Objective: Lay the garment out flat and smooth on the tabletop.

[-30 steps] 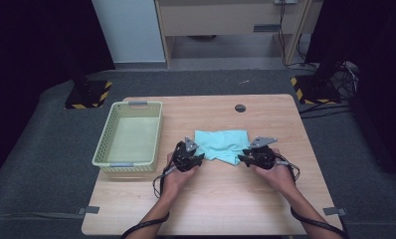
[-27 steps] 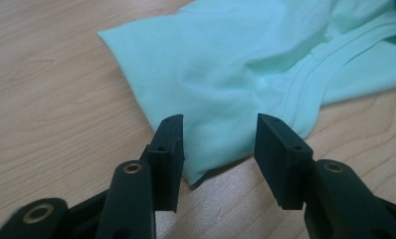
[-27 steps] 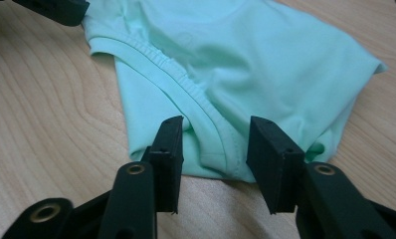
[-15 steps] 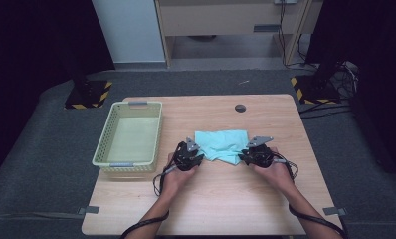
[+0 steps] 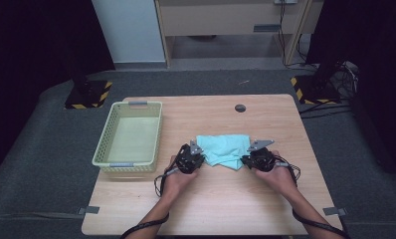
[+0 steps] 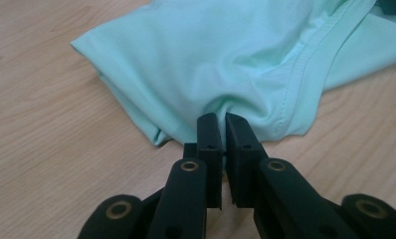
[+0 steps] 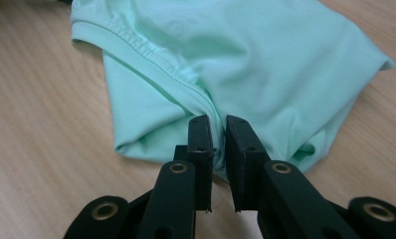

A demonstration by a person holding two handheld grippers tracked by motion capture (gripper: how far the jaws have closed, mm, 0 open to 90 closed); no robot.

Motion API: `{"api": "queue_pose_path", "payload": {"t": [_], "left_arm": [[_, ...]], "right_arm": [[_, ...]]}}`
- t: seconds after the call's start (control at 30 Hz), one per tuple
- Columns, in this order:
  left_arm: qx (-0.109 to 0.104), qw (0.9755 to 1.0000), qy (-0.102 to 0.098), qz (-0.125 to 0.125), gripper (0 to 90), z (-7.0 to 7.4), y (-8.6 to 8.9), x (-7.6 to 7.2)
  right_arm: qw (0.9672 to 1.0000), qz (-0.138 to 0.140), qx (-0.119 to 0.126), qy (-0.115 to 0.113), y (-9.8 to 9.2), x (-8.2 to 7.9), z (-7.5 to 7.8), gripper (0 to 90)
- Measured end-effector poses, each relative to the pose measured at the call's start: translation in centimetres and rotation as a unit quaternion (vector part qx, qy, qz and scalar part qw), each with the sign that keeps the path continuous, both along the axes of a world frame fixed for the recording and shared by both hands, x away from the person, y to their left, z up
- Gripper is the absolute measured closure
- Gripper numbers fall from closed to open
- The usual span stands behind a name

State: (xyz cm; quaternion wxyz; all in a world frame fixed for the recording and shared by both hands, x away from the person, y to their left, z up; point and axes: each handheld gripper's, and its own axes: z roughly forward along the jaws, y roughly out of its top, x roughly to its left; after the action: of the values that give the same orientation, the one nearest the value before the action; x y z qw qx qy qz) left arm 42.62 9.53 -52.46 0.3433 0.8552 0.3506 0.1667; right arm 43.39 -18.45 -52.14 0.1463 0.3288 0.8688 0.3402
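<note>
Cloth (image 5: 225,149), mint green, lies crumpled flat on the bench (image 5: 226,209), right of centre, just right of the basket (image 5: 129,134) and apart from it.

Left gripper (image 5: 198,155) sits at the cloth's left near edge. In the left gripper view the left gripper (image 6: 223,130) has its 2 jaws drawn nearly together, with a fold of cloth (image 6: 226,55) pinched between the tips; fabric puckers into the gap. Jaws have just been closing onto it.

Right gripper (image 5: 246,159) sits at the cloth's right near edge. In the right gripper view the right gripper (image 7: 219,130) shows the same: 2 jaws close together, a bunched fold of cloth (image 7: 255,55) caught between them, just beside a stitched hem (image 7: 151,52). These jaws have also just been closing, cloth between them.

Both grippers low over the bench, pointing inward at the cloth from opposite ends. 1 hand (image 5: 178,181) behind the left gripper, 1 hand (image 5: 278,179) behind the right; forearms enter from the bottom edge.

Small dark disc (image 5: 240,107) on the far part of the bench, well apart from the cloth.
</note>
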Motion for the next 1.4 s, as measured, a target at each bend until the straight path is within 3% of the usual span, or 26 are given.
{"api": "queue_pose_path", "payload": {"t": [0.43, 0.67, 1.03, 1.17, 1.4], "left_arm": [[0.024, 0.9986, 0.010, -0.046, 86.0, 0.5, -1.2, -3.4], [0.027, 0.9979, 0.011, -0.058, 86.0, 0.5, -1.6, -4.8], [0.031, 0.9963, 0.025, -0.075, 86.0, 0.8, -1.3, -7.4], [0.030, 0.9958, 0.033, -0.080, 86.1, 0.9, -1.2, -7.9], [0.040, 0.9947, 0.026, -0.091, 86.0, 1.0, -1.3, -8.3]], "right_arm": [[0.9998, 0.013, 0.003, 0.018, -1.4, -4.2, 0.3, 82.8], [0.9994, 0.022, 0.001, 0.026, -1.8, -6.0, 0.4, 82.9], [0.9990, 0.031, 0.006, 0.032, -1.9, -8.2, 0.5, 82.7], [0.9988, 0.033, 0.014, 0.034, -2.1, -8.8, 0.5, 82.8], [0.9988, 0.035, 0.010, 0.033, -2.0, -9.3, 0.5, 82.3]]}}
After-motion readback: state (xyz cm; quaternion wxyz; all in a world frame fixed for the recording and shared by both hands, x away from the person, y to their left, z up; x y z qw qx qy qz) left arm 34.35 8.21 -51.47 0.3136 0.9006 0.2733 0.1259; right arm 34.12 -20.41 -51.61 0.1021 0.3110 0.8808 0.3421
